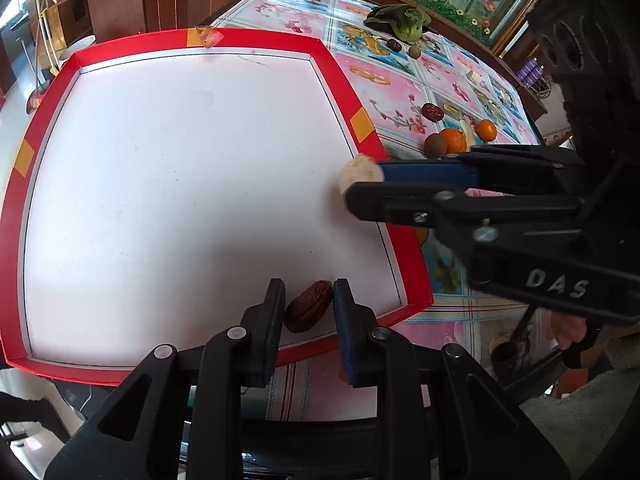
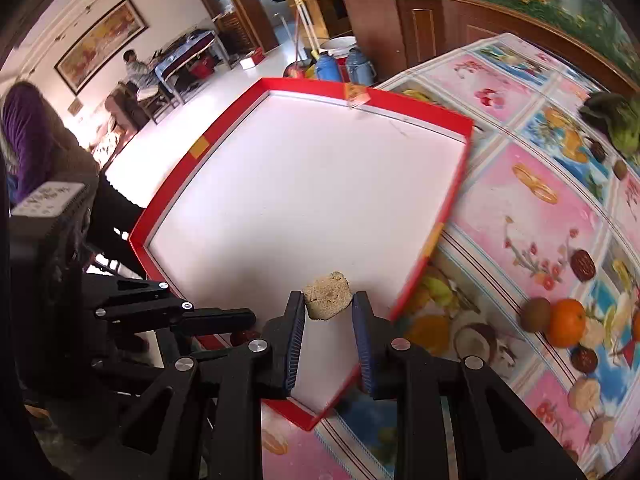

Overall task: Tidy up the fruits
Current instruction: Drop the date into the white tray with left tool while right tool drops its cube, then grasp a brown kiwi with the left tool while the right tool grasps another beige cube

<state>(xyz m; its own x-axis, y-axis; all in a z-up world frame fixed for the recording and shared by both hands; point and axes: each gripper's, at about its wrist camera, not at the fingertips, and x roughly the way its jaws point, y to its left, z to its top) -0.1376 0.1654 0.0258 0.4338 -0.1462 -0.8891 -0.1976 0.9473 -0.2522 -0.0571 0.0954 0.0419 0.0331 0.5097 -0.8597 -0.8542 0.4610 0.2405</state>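
A red-rimmed white tray [image 1: 344, 92] lies on the patterned table. My left gripper [image 1: 308, 304] is shut on a dark red date [image 1: 308, 307] over the tray's near edge. My right gripper [image 2: 328, 306] is shut on a tan, crumbly block [image 2: 327, 295] over the tray's [image 2: 456, 200] near right corner; it also shows in the left wrist view [image 1: 360, 176] holding the block [image 1: 359, 170]. Loose fruit lies right of the tray: a kiwi [image 1: 435, 145], an orange [image 1: 454, 140], a tangerine [image 1: 487, 129] and a dark date [image 1: 432, 112].
A leafy green vegetable [image 1: 404, 20] lies at the table's far end with a dark fruit [image 1: 394, 44] and a small kiwi [image 1: 415, 51] near it. More fruit and tan blocks [image 2: 585, 394] lie at the right. Thermoses [image 2: 360, 66] stand on the floor beyond the tray.
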